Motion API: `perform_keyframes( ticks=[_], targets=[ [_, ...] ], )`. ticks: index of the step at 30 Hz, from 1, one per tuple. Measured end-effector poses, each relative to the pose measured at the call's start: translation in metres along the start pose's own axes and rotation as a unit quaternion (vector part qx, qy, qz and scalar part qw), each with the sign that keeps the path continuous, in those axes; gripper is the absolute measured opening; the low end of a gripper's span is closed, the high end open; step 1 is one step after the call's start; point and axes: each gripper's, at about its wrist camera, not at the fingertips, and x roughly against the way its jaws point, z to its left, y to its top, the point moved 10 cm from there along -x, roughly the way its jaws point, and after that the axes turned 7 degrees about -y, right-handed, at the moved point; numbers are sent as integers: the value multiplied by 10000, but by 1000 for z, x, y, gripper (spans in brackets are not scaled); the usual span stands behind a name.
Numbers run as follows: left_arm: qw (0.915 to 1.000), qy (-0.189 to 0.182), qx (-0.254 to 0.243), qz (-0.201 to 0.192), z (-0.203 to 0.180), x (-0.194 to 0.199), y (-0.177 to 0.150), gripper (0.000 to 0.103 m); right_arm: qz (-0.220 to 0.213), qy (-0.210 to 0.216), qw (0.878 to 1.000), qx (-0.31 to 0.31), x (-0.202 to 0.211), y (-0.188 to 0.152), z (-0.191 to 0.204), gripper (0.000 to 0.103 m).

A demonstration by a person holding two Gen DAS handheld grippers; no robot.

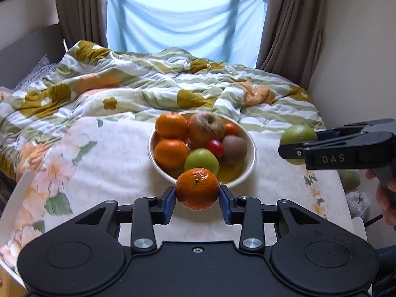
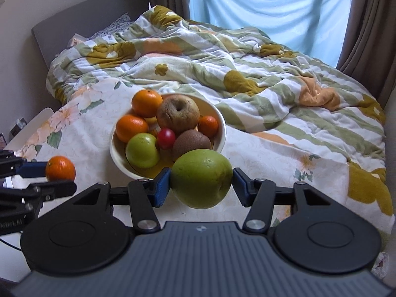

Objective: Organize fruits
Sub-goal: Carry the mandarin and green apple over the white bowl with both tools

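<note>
A white bowl (image 1: 252,148) (image 2: 222,123) stands on the flowered tablecloth, holding several fruits: oranges, a wrinkled brown apple (image 1: 206,126), a kiwi (image 1: 235,148), a green apple (image 1: 201,162) and a small red fruit (image 1: 215,147). My left gripper (image 1: 197,195) (image 2: 58,177) is shut on an orange (image 1: 198,188) (image 2: 60,168), held in the air just in front of the bowl. Right of the bowl, my right gripper (image 2: 201,183) (image 1: 295,146) is shut on a large green fruit (image 2: 201,178) (image 1: 298,135), also lifted off the cloth.
A rumpled flowered duvet (image 1: 148,86) covers the bed beyond the bowl. Brown curtains and a blue cloth hang at the window (image 1: 185,19). A white chair edge (image 1: 14,198) is at the left. A person's hand (image 1: 386,198) and a plastic bag (image 1: 356,203) are at the right.
</note>
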Motion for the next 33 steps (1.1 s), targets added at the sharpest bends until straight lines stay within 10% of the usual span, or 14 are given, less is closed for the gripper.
perform_keyframes(
  ticks=[14,33],
  targets=[
    [9945,-637,-829,78,37,-28,71,41,-91,-571,9931,-1018,19,39,17,69],
    [9671,-1516,-1796,972,33,-133,62,42,346,-1487,9613,-2293,-15,21,5,69]
  ],
)
